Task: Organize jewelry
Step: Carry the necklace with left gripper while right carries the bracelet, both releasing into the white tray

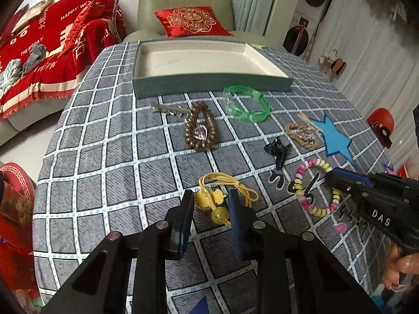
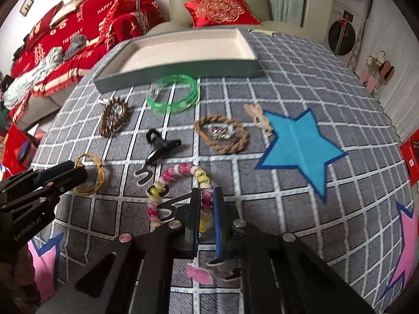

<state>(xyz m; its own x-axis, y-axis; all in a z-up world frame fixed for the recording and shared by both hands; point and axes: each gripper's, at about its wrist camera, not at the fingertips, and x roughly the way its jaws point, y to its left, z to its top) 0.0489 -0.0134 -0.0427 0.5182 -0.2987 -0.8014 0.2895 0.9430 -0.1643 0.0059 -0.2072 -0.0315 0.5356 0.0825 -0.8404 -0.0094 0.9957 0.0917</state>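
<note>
A grey-green tray (image 1: 209, 85) with a cream inside stands at the table's far side, also in the right wrist view (image 2: 170, 69). My left gripper (image 1: 211, 196) has its fingers on either side of a yellow hair tie with beads (image 1: 218, 198). My right gripper (image 2: 207, 196) is closed around the near part of a pink and yellow bead bracelet (image 2: 180, 170), which also shows in the left wrist view (image 1: 311, 183). A green bangle (image 1: 247, 103), a brown bead bracelet (image 1: 200, 127), a rope bracelet (image 2: 222, 133) and a black clip (image 2: 159, 144) lie between.
The table has a grey checked cloth (image 1: 104, 157) with a blue felt star (image 2: 298, 144) and pink stars (image 2: 406, 248). A silver hair pin (image 1: 167, 109) lies near the tray. A green armchair with a red cushion (image 1: 191, 21) stands behind the table.
</note>
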